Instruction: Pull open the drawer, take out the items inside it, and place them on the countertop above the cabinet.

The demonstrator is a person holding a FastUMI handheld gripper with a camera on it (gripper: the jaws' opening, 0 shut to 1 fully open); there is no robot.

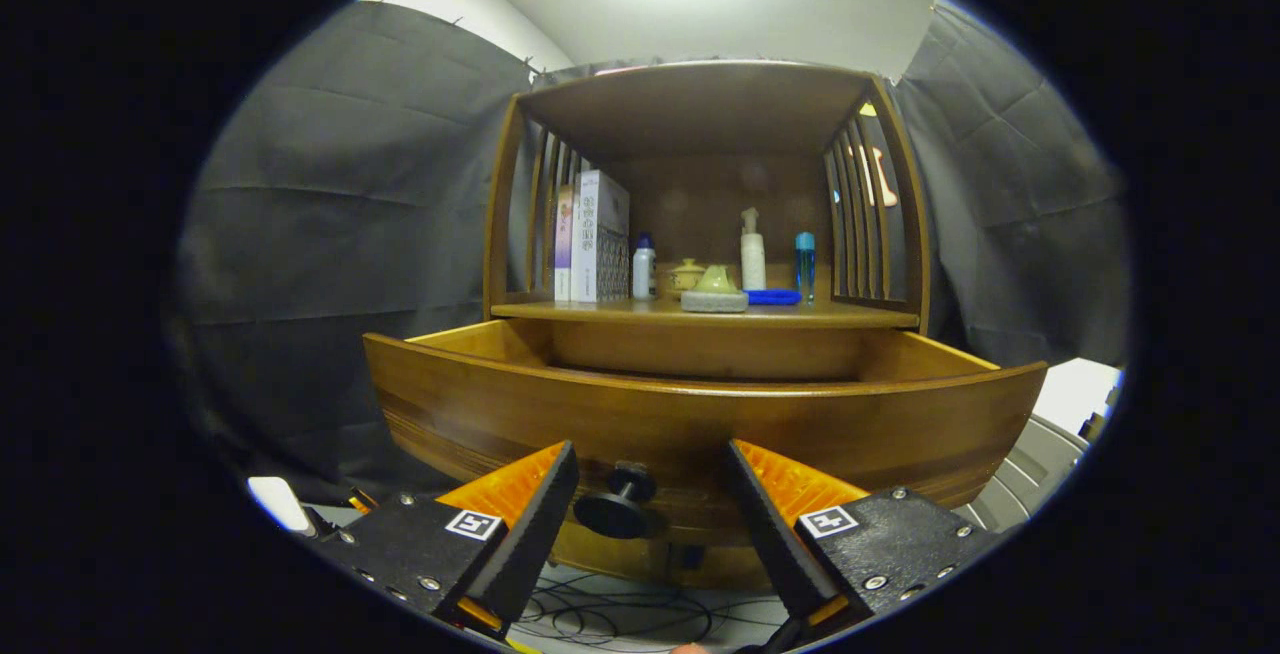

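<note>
Dark cloth booth w/ brown wooden cabinet point(700, 184): curved wooden drawer point(700, 414) looks pulled out, gripper point(652, 499) fingers spread apart either side of round black knob point(615, 509), not touching, so next reach up & into drawer.

One wooden cabinet point(700, 134) with one countertop point(620, 311) and one drawer point(700, 414), pulled open, bearing one dark round knob point(618, 504). On the countertop: two upright boxes point(590, 234) at the left; one small white bottle with a blue cap point(644, 269); one small lidded pot point(687, 275); one pale green cone-shaped piece point(716, 280) on one grey pad point(714, 301); one white pump bottle point(752, 252); one flat blue item point(773, 297); one blue tube point(805, 264) at the right. One gripper point(652, 504), two fingers, spread apart either side of the knob, not touching it.
</note>
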